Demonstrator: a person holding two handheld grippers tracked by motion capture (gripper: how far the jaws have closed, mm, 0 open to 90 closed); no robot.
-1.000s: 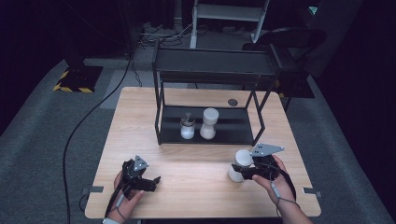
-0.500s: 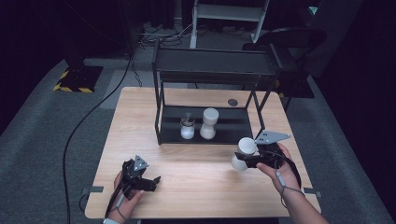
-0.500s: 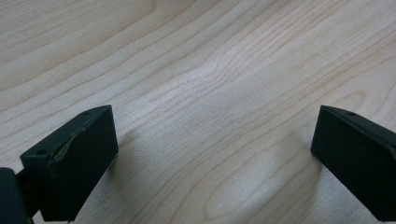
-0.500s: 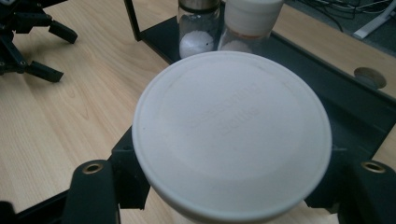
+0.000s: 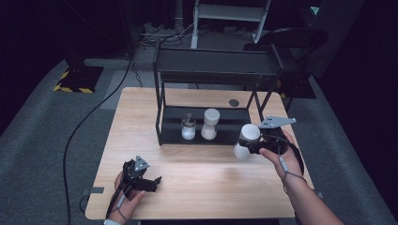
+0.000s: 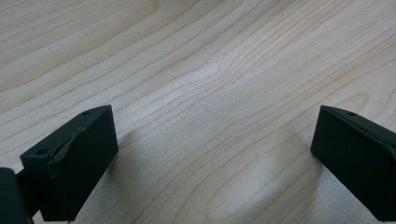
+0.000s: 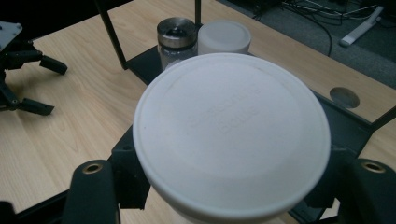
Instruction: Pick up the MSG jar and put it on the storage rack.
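A white round-lidded container (image 5: 245, 140) hangs tilted above the table, just off the right front corner of the black rack (image 5: 213, 71). My right gripper (image 5: 248, 144) is shut on its body, and in the right gripper view its lid (image 7: 231, 135) sits between the jaws of that gripper (image 7: 231, 189). On the rack's lower shelf stand a glass jar with a metal lid (image 5: 188, 126) (image 7: 176, 39) and a second white container (image 5: 210, 123) (image 7: 224, 37). My left gripper (image 5: 154, 183) (image 6: 210, 158) rests open on the table at the front left, nothing between its jaws.
The wooden table (image 5: 202, 183) has a round cable hole (image 5: 233, 102) behind the rack. The rack's top shelf is bare. A dark chair (image 5: 300, 47) stands beyond the table's back right, and a black cable (image 5: 89, 117) runs along the floor at the left.
My right gripper has lifted the white container off the table and carried it up toward the rack's right front. The left gripper has stayed where it was.
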